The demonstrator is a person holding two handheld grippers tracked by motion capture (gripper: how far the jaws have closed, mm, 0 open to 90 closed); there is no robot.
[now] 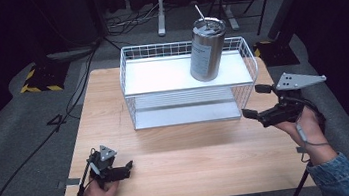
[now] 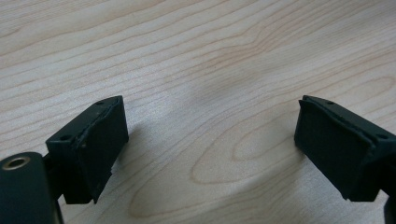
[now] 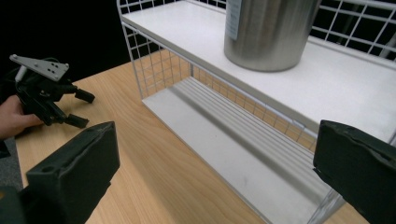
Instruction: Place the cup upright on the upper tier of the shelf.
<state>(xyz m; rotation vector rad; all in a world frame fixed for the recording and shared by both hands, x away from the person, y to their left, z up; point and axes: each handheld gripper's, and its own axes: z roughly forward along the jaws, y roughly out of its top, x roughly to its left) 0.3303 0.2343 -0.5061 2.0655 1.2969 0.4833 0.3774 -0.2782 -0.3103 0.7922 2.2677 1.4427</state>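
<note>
One steel tumbler (image 1: 208, 49) stands upright on the top shelf of a white wire rack (image 1: 131, 73), toward the rack's right end, its long axis vertical and its lidded top up; a single thin straw (image 1: 200, 12) rises from the lid and leans toward the far left. A pale label on its side faces the near left. The rack has two white shelves, and it sits on the far half of the wooden surface (image 1: 185, 157), a little right of centre, its long side parallel to the near edge. A low wire rim runs round the top shelf, so the tumbler stands behind mesh on all sides; the lower shelf carries nothing. The right tool (image 1: 256, 102) is held off the rack's near right corner, close to the right edge of the surface, its jaws spread wide with nothing between them; in the right gripper view (image 3: 215, 172) the rack's near front lies between it and the tumbler (image 3: 268, 32), which stands well apart from the jaws. The left tool (image 1: 126, 167) rests low near the near left corner of the surface, far from the rack, jaws wide apart and holding nothing; the left gripper view (image 2: 210, 140) has bare wood grain between them. Two tools in all, each in one hand, each with a grey three-cornered plate on top. Beyond the surface, grey floor with black cables and the legs of a white stand.
</note>
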